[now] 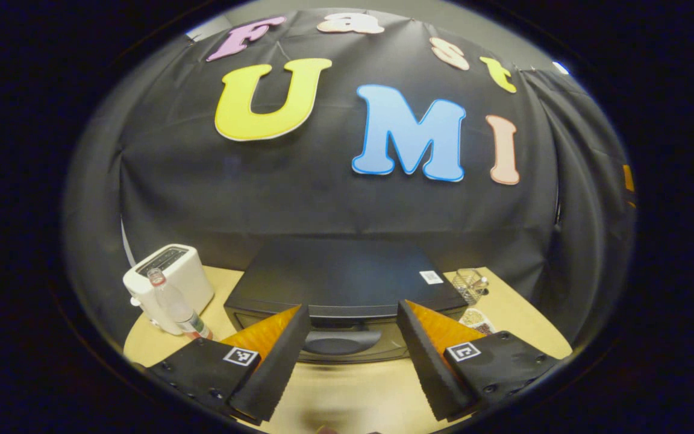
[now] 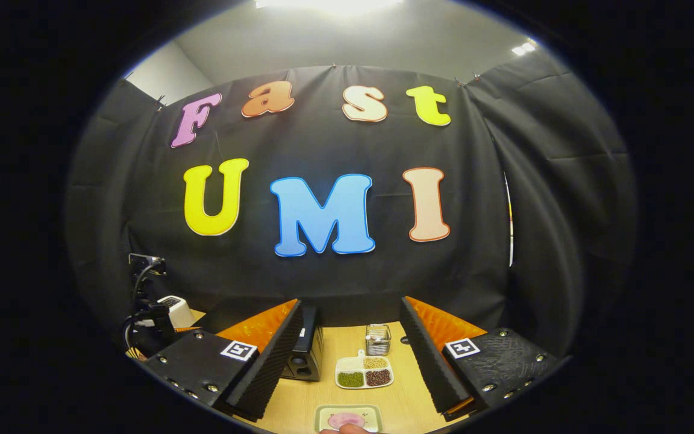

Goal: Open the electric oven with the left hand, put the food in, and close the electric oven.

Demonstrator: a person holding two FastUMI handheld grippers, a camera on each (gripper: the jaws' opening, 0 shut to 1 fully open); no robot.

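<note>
Recording booth staged as a kitchen counter.
Black cloth wall [image 2: 323, 283] behind a wooden table [image 1: 347, 392] with an electric oven [image 1: 341, 289], toaster [image 1: 169, 280], and food dishes [image 2: 364, 371].

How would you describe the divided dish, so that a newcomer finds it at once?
Start at the black electric oven on the wooden table. Just to its right in the right gripper view lies a white dish with three compartments of green, tan and dark red grains. The nearer plate is undivided.

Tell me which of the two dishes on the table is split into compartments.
The farther dish, beside the oven: three sections of grains or beans. The nearer plate is undivided, with one pink food item.
</note>
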